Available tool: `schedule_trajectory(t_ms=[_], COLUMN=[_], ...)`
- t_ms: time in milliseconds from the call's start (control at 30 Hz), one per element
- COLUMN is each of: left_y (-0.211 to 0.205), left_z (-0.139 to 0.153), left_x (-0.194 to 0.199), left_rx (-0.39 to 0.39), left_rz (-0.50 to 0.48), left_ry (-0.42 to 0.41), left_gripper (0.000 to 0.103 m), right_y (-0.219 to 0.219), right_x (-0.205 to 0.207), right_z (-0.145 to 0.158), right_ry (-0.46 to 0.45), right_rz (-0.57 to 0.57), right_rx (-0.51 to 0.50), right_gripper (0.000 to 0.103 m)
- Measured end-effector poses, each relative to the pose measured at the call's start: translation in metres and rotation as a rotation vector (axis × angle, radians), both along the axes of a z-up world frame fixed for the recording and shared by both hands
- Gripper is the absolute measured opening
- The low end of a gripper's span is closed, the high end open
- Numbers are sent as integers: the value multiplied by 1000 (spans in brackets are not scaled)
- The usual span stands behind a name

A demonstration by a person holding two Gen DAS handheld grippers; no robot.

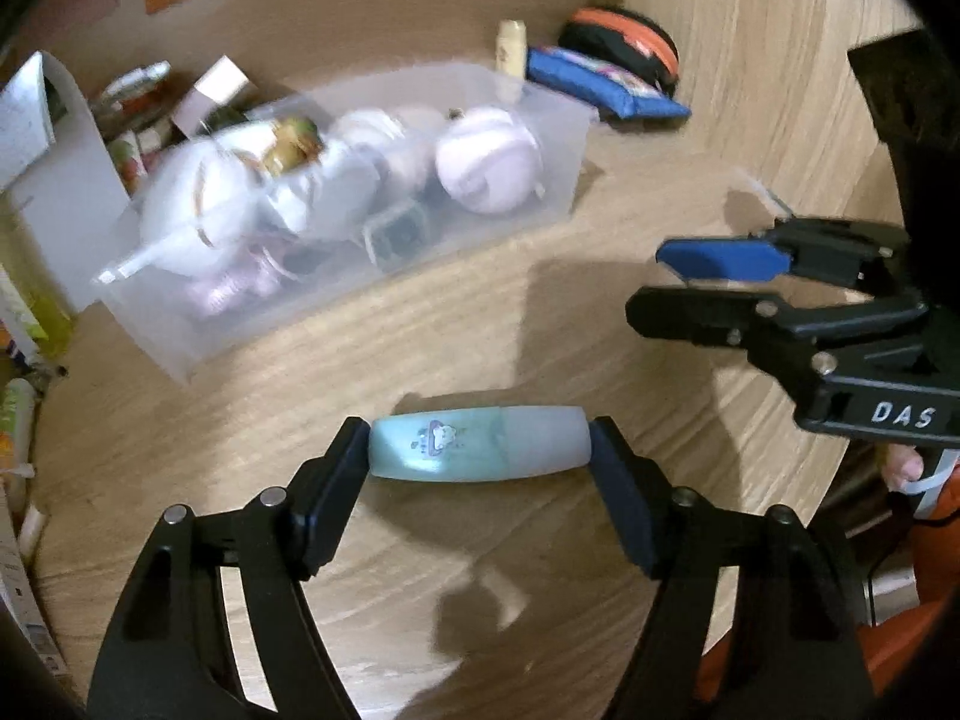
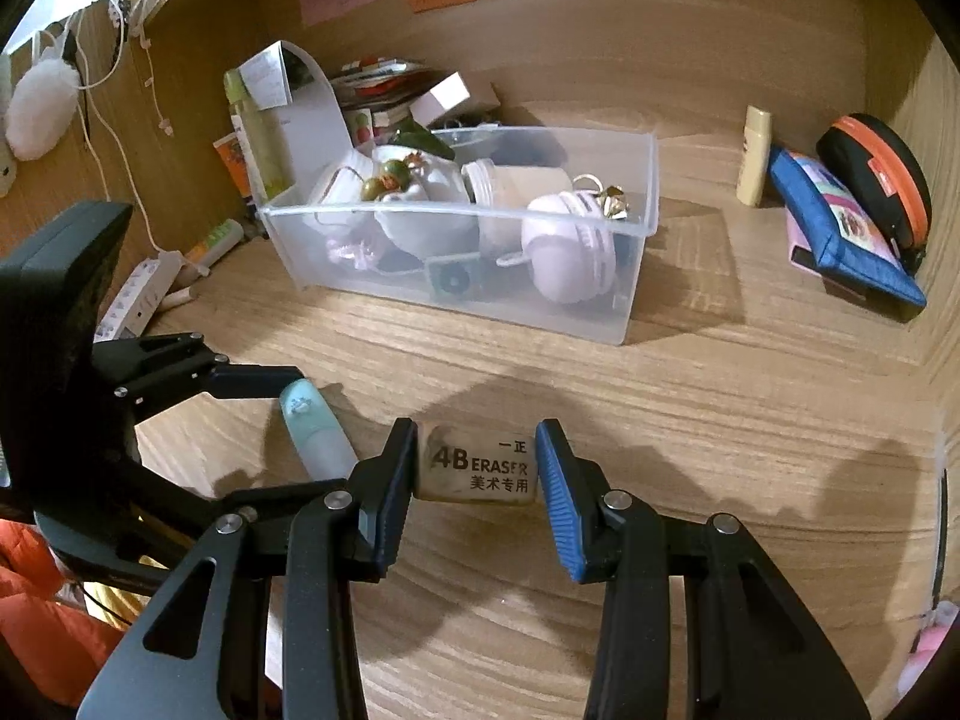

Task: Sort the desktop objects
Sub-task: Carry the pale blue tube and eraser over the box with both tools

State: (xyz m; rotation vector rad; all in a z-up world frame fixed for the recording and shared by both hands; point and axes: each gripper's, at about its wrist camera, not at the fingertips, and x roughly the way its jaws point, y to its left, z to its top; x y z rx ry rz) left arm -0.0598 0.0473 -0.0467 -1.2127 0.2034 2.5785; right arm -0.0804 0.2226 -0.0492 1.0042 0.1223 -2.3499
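Both tongs carry loads in front of the clear plastic bin [image 2: 636,228], which sits on the wooden worktop [image 2: 750,420] and already holds white round cases and other small items. The left tongs [image 1: 480,450] are clamped endwise on a pale teal tube [image 1: 477,444], one pad on each tip. The right tongs [image 2: 477,468] are set narrow and pinch a 4B eraser [image 2: 477,471] by its short ends, printed face toward the camera.

As I judge it, the step in hand is carrying both pieces to the bin. To do it well, keep each grip firm until the piece is over the bin's open top, not its near wall. The end-on hold on the tube looks the weaker one, since its rounded tips could slip or pivot between the pads, so it should stay level and move smoothly. The two tongs are close together in front of the bin; dropping one piece at a time would avoid a knock. Aim for a gap between the cases inside.

The tube is smooth, teal at one end and frosted white at the other, with a small cloud picture. The eraser is a smudged off-white block with black lettering.
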Motion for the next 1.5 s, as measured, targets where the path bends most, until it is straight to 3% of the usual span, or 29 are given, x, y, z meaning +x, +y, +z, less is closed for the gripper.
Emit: schedule_trajectory(t_ms=[300,567,800,1267,1367,1500], left_y=[-13,-25,-40,-43,-37,-35], left_z=[37,75,104,105,96,81], left_x=[-5,-21,-41,-118,-136,-153], left_rx=[-12,52,63,91,100,165], left_rz=[51,89,119,136,146,141], left_ry=[143,248,319,253,222,165], left_gripper=[73,73,73,73,73,73], right_y=[3,-5,-13,-32,-36,-32], right_x=[-7,-17,-39,-94,-117,-134], right_z=[26,68,81,80,63,46], right_ry=[69,201,233,241,191,91], right_rz=[-20,-12,-11,-19,-41,-39], right_rx=[-12,-20,-22,22,37,-49], right_gripper=[37,37,37,37,37,37])
